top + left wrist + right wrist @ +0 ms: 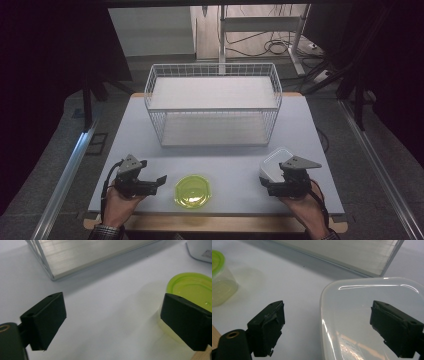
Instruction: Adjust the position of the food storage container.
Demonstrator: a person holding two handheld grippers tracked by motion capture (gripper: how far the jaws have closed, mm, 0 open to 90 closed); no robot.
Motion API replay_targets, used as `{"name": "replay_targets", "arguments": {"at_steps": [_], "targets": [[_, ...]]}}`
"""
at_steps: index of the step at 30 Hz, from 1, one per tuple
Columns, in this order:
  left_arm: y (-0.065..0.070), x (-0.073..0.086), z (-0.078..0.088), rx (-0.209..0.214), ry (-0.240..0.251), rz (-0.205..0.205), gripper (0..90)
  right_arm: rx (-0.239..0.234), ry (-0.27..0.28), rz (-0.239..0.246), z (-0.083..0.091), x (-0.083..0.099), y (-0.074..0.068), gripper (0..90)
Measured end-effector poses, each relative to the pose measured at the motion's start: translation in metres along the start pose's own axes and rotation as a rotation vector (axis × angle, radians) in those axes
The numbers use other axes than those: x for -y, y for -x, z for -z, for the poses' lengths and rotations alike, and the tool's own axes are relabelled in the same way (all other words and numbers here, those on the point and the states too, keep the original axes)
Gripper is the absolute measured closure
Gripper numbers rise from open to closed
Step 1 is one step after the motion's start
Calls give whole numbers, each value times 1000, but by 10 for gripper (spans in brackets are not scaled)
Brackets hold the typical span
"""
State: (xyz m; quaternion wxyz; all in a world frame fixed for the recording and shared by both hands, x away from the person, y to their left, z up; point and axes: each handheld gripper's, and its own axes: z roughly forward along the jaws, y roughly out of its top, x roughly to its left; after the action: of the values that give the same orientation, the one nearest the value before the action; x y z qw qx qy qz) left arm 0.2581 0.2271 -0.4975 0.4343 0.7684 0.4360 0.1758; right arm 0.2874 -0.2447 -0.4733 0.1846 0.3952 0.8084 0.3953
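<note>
Left gripper [159, 178] held low in the left hand [120, 202], jaws wide apart. Right gripper [264, 181] likewise, jaws parted, gripping nothing.

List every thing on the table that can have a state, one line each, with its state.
Round green-lidded clear plastic container: lid on, upright on the table, untouched.
White rounded-square plastic container: lid on, flat on the table, not gripped.
White wire basket: upright, nothing inside that I can see.
Left claw: open, beside the green container, holding nothing.
Right claw: open, at the white container, not clamped on it.
</note>
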Motion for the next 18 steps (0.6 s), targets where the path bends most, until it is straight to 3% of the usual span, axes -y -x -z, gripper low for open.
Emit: {"name": "replay_targets", "arguments": {"at_steps": [6,7,8,12,18], "targets": [[11,-6,7,37,46,-30,207,0,16,-9,2,-1,2,155],[16,-9,9,54,60,-41,207,-1,14,-11,2,-1,2,157],[21,-11,11,76,72,-53,282,0,12,-12,2,0,2,168],[35,-16,13,125,94,-78,376,-3,20,-6,2,-1,1,180],[55,-21,12,188,92,-119,548,1,21,3,1,-2,0,188]]}}
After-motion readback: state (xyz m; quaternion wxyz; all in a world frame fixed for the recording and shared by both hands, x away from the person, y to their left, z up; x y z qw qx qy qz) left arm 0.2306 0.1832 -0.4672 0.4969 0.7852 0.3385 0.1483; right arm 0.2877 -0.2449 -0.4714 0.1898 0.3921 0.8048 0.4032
